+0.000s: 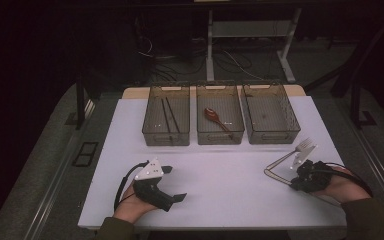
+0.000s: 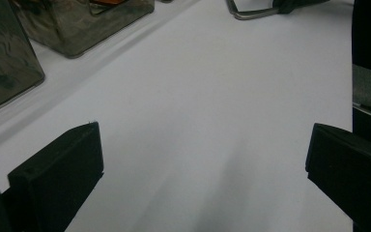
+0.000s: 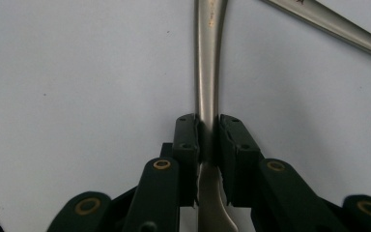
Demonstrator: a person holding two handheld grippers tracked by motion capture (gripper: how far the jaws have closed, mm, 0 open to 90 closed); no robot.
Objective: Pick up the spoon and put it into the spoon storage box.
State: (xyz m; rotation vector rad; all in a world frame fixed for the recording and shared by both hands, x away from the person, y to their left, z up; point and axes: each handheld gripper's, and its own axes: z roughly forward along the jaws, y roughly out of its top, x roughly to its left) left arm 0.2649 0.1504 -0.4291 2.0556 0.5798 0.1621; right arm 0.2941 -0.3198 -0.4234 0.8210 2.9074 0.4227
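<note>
While the left gripper (image 1: 172, 184) rests agape, right gripper (image 3: 207, 126) clamped around a fork handle (image 3: 206, 72).

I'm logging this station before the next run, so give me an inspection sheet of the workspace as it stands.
Surface: white table, bare between the hands.
Job's things: metal utensil handle clamped by the right gripper; fork lying by it; three clear bins in a row, with chopsticks in the left one, a spoon in the middle one, the right one looks empty.
Clutter: nothing seen.
Grippers: left gripper open, resting on the table; right shut.
Cables: black cable looping from the left gripper; floor wires behind the table.
Surroundings: dark room, desk frame beyond.
</note>
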